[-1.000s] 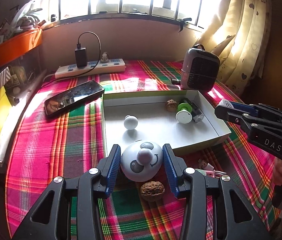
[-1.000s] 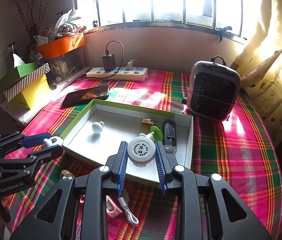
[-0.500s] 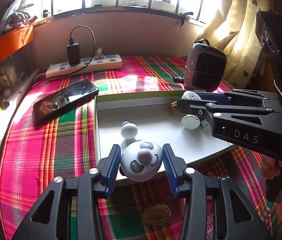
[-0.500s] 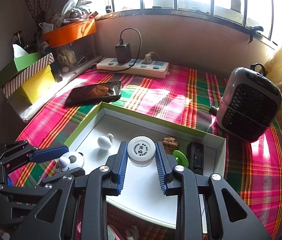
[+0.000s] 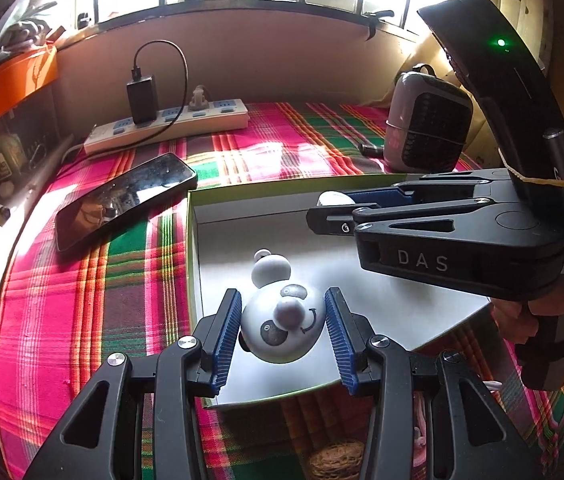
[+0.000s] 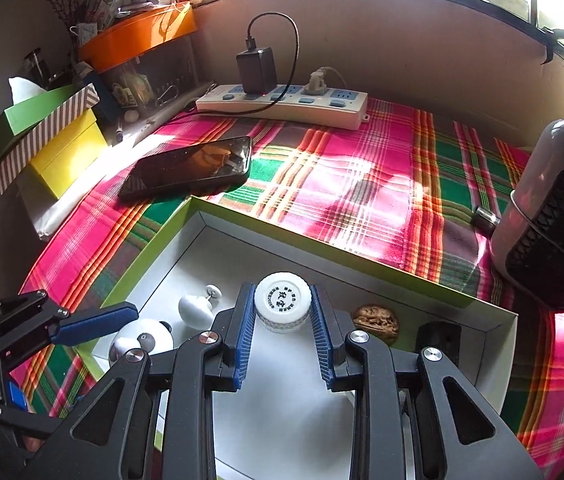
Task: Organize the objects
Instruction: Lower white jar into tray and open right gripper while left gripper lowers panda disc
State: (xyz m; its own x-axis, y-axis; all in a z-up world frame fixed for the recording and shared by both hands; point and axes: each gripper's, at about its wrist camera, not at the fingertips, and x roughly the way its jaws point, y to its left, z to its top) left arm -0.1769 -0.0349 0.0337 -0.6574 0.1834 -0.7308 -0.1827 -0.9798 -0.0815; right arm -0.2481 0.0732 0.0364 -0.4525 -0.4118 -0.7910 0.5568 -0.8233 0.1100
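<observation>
My left gripper is shut on a white panda-face ball and holds it over the near left part of the green-rimmed white tray. My right gripper is shut on a small white jar with a printed lid and holds it over the tray middle. In the tray lie a white knob, a walnut and a black lighter. The right gripper shows in the left wrist view, the left gripper in the right wrist view.
A black phone lies left of the tray. A white power strip with a charger runs along the back. A small grey heater stands at right. Another walnut lies on the plaid cloth before the tray. Stacked boxes stand at left.
Both grippers have moved forward over the tray with their objects. The right gripper now reaches across the tray's far part in the left wrist view.
</observation>
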